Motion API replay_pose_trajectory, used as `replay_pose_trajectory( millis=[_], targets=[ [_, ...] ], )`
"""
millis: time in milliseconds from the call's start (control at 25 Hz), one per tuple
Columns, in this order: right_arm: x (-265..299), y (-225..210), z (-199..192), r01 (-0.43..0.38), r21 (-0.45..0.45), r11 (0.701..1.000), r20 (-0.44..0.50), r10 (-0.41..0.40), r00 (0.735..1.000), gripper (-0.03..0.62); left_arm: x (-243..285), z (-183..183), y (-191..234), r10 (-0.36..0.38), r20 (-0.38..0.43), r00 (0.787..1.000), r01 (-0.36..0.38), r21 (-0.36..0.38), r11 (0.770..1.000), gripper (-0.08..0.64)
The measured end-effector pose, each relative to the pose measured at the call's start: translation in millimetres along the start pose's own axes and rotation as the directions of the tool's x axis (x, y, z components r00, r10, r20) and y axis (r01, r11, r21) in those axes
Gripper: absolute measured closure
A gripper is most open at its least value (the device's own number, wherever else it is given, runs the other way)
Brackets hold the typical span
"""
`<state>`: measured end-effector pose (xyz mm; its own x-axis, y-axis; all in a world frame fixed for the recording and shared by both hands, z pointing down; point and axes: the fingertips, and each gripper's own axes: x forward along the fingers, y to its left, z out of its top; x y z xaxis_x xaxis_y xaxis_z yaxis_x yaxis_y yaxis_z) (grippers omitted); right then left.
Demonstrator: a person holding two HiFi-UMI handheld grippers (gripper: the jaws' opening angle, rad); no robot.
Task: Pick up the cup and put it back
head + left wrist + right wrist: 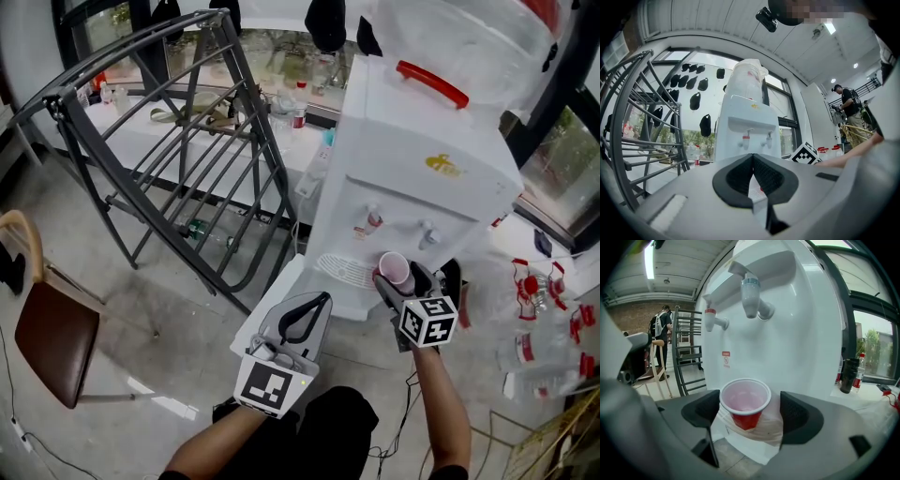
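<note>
Grey plastic with black pads, starting at the right gripper (750, 414). It's spread about as wide as it gets around the small red plastic cup (745, 398), not squeezing it. Clear gap at the right-hand pad (799, 416). Rim looks right up against the left-hand pad (701, 411), but can't swear to actual contact. So nothing actually gripped there. Over on the other side, the left gripper (753, 164) is clamped fully closed on nothing, hanging low and back from everything in the head view (322, 300).

On to the cup: red outside, pale pinkish-white inside, rolled white rim, tapering to a narrower base. Looks empty. Parked right at the front of the tall white water dispenser (797, 333), below the two taps. Lined up under the grey tap (751, 296) in the right gripper view, with the red-tipped tap (710, 317) off to the left. Just beside the drip tray (342, 270) in the head view.

Hard bits: cup base lost against a pale glossy shape underneath. No idea whether that's a reflection, film or a bit of tray, so can't say what it's standing on. From the head camera only the rim and mouth (395, 268) show, rest buried behind the gripper's own fingers.

Orientation: upright, mouth up, long axis near vertical, top tipped a touch toward the right gripper's camera.
</note>
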<state>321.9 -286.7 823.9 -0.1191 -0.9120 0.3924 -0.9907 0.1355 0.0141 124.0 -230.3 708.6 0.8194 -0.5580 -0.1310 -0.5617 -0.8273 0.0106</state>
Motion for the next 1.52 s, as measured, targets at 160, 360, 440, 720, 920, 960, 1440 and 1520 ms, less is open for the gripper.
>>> replay_pose_trajectory(
  millis=[160, 360, 440, 720, 920, 960, 1440, 1520],
  targets=[
    [-11, 7, 4, -0.019, 0.015, 1.0, 0.027, 0.019, 0.999, 0.224, 2, -6, 0, -0.006, -0.016, 1.0, 0.006, -0.006, 1.0, 0.554],
    [-36, 18, 14, -0.016, 0.0, 1.0, 0.052, 0.016, 0.999, 0.224, 12, -4, 0, -0.012, -0.061, 0.998, 0.011, -0.023, 1.0, 0.554],
    [-45, 18, 16, -0.001, -0.003, 1.0, 0.046, 0.001, 0.999, 0.225, 20, 5, 1, -0.009, -0.072, 0.997, 0.007, -0.028, 1.0, 0.554],
    [-84, 45, -11, -0.008, 0.217, 0.976, -0.145, 0.04, 0.989, 0.441, 26, 64, -2, 0.007, -0.192, 0.981, -0.023, -0.079, 0.997, 0.554],
    [-125, 65, -7, 0.067, 0.35, 0.934, -0.258, 0.027, 0.966, 0.577, 24, 133, -13, 0.019, -0.274, 0.961, -0.039, -0.067, 0.997, 0.554],
    [-136, 72, -2, 0.076, 0.361, 0.93, -0.273, 0.027, 0.962, 0.585, 22, 149, -16, 0.021, -0.28, 0.96, -0.041, -0.064, 0.997, 0.554],
    [-324, 132, 206, 0.063, 0.387, 0.92, -0.215, 0.023, 0.976, 0.595, -48, 367, -85, 0.068, -0.345, 0.936, -0.101, -0.078, 0.992, 0.554],
    [-361, 140, 253, 0.047, 0.363, 0.931, -0.158, 0.012, 0.987, 0.595, -64, 403, -101, 0.082, -0.341, 0.936, -0.115, -0.079, 0.99, 0.554]
  ],
)
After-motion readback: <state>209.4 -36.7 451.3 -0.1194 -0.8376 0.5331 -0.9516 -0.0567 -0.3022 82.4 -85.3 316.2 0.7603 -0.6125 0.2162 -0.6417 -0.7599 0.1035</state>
